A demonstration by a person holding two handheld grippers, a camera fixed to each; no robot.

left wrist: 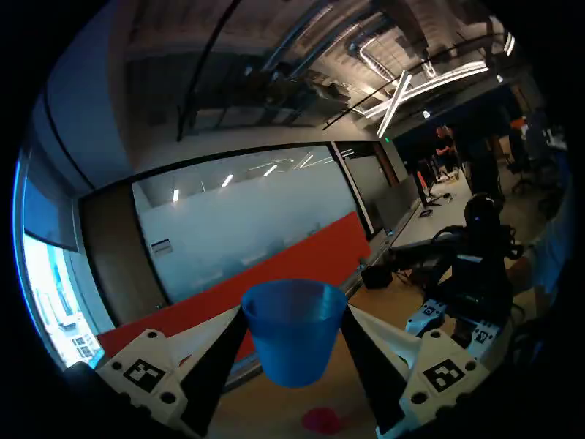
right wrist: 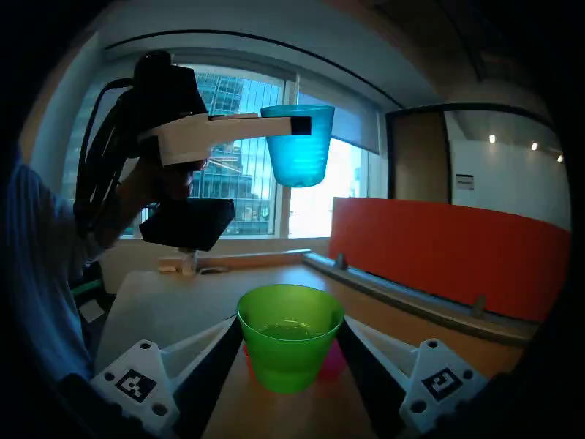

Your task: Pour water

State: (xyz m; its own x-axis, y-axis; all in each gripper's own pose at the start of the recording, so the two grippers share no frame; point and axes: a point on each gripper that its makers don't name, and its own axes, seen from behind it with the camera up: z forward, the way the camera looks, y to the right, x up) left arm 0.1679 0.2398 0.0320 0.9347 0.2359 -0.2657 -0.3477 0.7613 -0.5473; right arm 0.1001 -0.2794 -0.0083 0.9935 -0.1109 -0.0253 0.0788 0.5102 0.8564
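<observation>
pinching: left claw (left wrist: 292, 316) on blue cup (left wrist: 295, 344), right claw (right wrist: 290, 322) on green cup (right wrist: 290, 362) holding water (right wrist: 287, 330).

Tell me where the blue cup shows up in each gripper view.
Left gripper view: the blue cup sits low centre, between the jaws.
Right gripper view: the blue cup is upper centre, held aloft, higher than the green cup.
Shared landmark: the orange partition along the desk.

Translucent blue plastic cup (left wrist: 295, 333), glossy green plastic cup (right wrist: 290, 344), smooth matt tabletop (right wrist: 409, 311), perhaps wood laminate
</observation>
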